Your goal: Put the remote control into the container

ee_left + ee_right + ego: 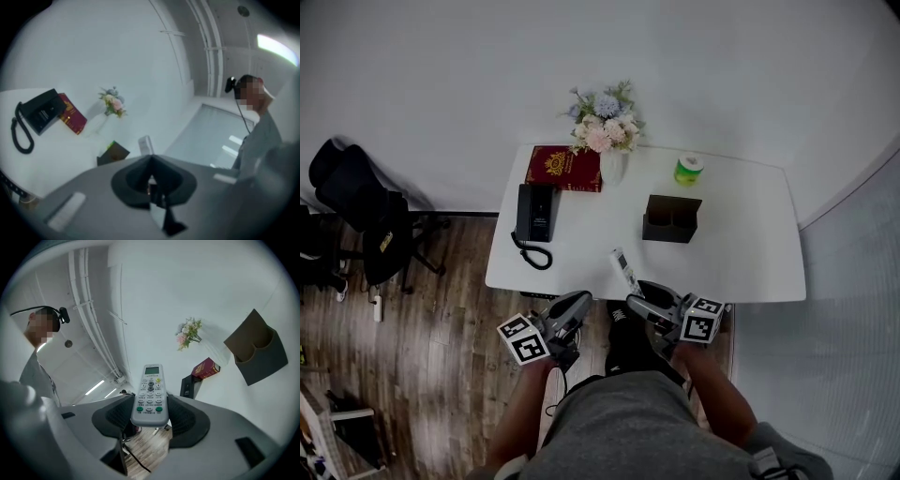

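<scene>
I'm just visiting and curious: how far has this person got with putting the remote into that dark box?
Done: the remote control is picked up, clamped between the jaws of the right gripper. In hand: it hangs by the near edge of the table, short of the dark container. Left: carry it over and drop it in. The left gripper is shut, holding nothing.

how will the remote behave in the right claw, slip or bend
Probably stiff: the remote control juts straight out of the right claw without sagging. Its slim, smooth plastic body looks light but might slip or pivot, since the pads hold only its lower end. Being long and narrow, it would likely lean inside the container.
</scene>
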The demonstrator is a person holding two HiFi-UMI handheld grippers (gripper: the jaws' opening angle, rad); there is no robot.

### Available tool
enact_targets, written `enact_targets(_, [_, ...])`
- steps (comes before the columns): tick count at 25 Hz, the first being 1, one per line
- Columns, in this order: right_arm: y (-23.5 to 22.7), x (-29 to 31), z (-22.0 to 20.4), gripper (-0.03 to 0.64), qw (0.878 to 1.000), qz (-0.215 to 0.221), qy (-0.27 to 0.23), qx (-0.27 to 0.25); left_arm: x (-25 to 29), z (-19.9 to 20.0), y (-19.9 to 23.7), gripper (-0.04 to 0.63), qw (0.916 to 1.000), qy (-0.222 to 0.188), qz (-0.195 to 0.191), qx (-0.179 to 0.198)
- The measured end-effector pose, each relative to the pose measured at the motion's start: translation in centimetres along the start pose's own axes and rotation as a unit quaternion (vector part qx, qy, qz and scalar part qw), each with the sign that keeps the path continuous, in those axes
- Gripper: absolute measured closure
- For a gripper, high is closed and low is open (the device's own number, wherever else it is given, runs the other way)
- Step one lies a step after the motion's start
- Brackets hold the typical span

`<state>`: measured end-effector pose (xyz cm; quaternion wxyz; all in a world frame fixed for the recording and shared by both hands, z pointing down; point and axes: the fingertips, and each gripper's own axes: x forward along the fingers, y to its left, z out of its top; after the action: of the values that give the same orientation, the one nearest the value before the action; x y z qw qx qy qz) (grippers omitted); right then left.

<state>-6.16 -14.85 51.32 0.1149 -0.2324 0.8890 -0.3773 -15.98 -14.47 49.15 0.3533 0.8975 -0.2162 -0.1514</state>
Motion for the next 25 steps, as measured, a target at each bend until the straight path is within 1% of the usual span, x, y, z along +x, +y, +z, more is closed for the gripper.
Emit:
enact_targets(4, [2.2,-0.9,-0.5,0.368,1.0,0.029,0.004,-0.007,-0.4,1.0,-2.4,0.586,0.9973,-0.036,-0.061,-0.02])
enact_targets(5, [2.6,-1.2,-0.7,0.368,0.999,0.034,0.005,-0.009,-0.3,1.1,-3.0,0.489,0.9962,-0.039,-0.075,-0.022])
enact_targets(6, [3.0,-1.4,-0.8,0.368,0.999,0.039,0.006,-0.01,-0.2,1.1,-3.4,0.42,0.9955,-0.04,-0.084,-0.019])
enact_targets(7, [3.2,-1.6,-0.9,0.368,0.999,0.043,0.006,-0.01,-0.1,1.1,-3.8,0.335,0.9951,-0.042,-0.089,-0.013])
enact_targets(8, [3.5,-1.9,-1.0,0.368,0.999,0.047,0.005,-0.01,0.0,1.0,-4.1,0.27,0.9949,-0.042,-0.091,-0.006])
enact_targets(9, [3.8,-2.1,-1.1,0.368,0.999,0.051,0.005,-0.01,0.2,0.9,-4.3,0.228,0.9948,-0.042,-0.093,-0.001])
enact_targets(10, [4.2,-2.2,-1.1,0.368,0.998,0.057,0.005,-0.011,0.2,0.9,-4.5,0.205,0.9947,-0.04,-0.094,0.001])
enact_targets(18, [6.7,-2.4,-1.4,0.368,0.992,0.121,0.032,-0.021,1.8,0.9,-5.7,0.199,0.991,-0.02,-0.132,-0.012])
enact_targets(22, [7.3,-2.7,-1.6,0.367,0.988,0.145,0.043,-0.015,2.7,0.5,-7.0,0.199,0.9888,-0.004,-0.149,0.002])
enact_targets(25, [8.0,-2.9,-1.8,0.368,0.985,0.164,0.051,-0.018,3.2,0.5,-8.5,0.2,0.9851,0.002,-0.172,0.006])
